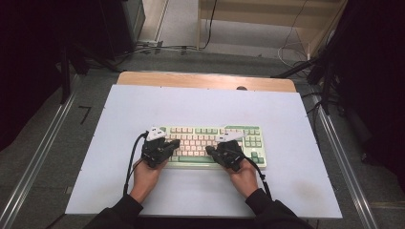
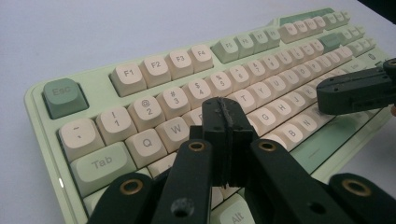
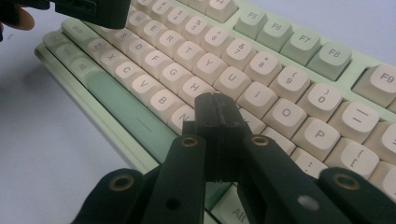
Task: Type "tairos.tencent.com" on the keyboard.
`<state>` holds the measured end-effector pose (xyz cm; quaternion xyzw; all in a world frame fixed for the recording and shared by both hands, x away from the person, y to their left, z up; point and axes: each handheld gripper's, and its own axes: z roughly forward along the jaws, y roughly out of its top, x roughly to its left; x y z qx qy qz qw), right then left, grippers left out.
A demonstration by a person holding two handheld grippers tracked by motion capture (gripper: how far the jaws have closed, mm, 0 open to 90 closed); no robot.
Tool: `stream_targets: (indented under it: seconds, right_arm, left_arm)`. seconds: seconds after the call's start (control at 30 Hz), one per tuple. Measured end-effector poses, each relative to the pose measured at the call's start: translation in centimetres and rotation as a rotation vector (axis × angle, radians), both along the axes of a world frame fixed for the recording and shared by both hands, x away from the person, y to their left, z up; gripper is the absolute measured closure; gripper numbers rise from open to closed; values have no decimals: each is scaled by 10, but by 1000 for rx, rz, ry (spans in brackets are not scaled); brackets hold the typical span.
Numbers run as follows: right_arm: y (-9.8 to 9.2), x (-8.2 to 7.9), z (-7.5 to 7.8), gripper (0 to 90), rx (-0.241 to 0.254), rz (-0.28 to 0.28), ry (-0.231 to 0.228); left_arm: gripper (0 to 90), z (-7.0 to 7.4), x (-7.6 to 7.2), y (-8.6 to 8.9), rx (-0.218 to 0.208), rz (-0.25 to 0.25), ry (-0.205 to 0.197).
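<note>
A pale green keyboard (image 1: 212, 145) with cream and green keycaps lies on the white table top, a little in front of its middle. My left gripper (image 1: 175, 142) is shut, its tips over the keyboard's left letter keys; in the left gripper view its closed jaws (image 2: 226, 122) hover above the keys near W and E. My right gripper (image 1: 209, 150) is shut too, over the middle letter keys; in the right gripper view its tips (image 3: 216, 108) sit above the keys near J and N. Nothing is held between either pair of jaws.
The white board (image 1: 119, 124) covers a wooden table (image 1: 205, 80). Metal rails (image 1: 38, 157) run along both sides on the floor. Cables and dark stands (image 1: 329, 71) stand beyond the far edge. The person's hands (image 1: 145, 177) come in from the near edge.
</note>
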<state>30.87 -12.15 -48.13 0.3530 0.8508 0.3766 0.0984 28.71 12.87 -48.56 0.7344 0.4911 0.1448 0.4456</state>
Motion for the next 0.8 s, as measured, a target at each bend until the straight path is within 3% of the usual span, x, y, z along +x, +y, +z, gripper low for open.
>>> stream_targets:
  seconds: [0.63, 0.8]
  right_arm:
    - [2, 0, -5, 871, -19, -1, 0]
    - [-3, -1, 1, 845, 24, -4, -8]
  left_arm:
    - [900, 0, 0, 0, -2, 0, 0]
    - [900, 1, 0, 1, -6, 1, -3]
